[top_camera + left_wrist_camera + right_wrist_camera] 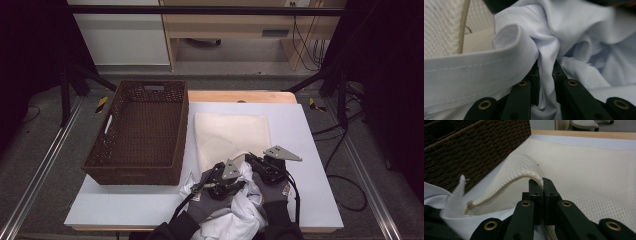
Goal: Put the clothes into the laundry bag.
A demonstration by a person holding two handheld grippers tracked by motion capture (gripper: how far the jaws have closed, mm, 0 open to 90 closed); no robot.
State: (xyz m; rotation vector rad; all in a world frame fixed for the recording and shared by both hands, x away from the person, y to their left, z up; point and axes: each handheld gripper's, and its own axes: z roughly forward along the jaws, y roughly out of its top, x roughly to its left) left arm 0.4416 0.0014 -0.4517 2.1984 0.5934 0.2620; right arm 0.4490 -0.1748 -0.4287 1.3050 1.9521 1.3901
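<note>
**Shirt in one hand, bag mouth in the other**

Right under me at the near edge of the table (pixel 310 150), it's all crumpled white shirt (pixel 240 210) — soft, light, floppy cloth that bunches wherever I push it. My left tongs (pixel 216 186) have clamped down on a fold of it: in the left gripper view the jaws stand nearly together with a pleat of the shirt (pixel 546 65) pinched between the pads, the stiffer stitched band curling off to one side. That band looks like the better handle, I reckon; loose fabric tends to slide out of a narrow pinch.

My right tongs (pixel 267 167) are shut tight on the zipped rim of the cream mesh laundry bag (pixel 232 135), which lies flat mid-table, just right of the brown wicker basket (pixel 140 130) at the left edge. In the right gripper view the bag's rim (pixel 524 173) arches up from the jaws, limp and thin, the zipper edge giving it its only firmness.

Both pieces are featherweight, so my guess is the trouble is slippage and snagging, not load.
</note>
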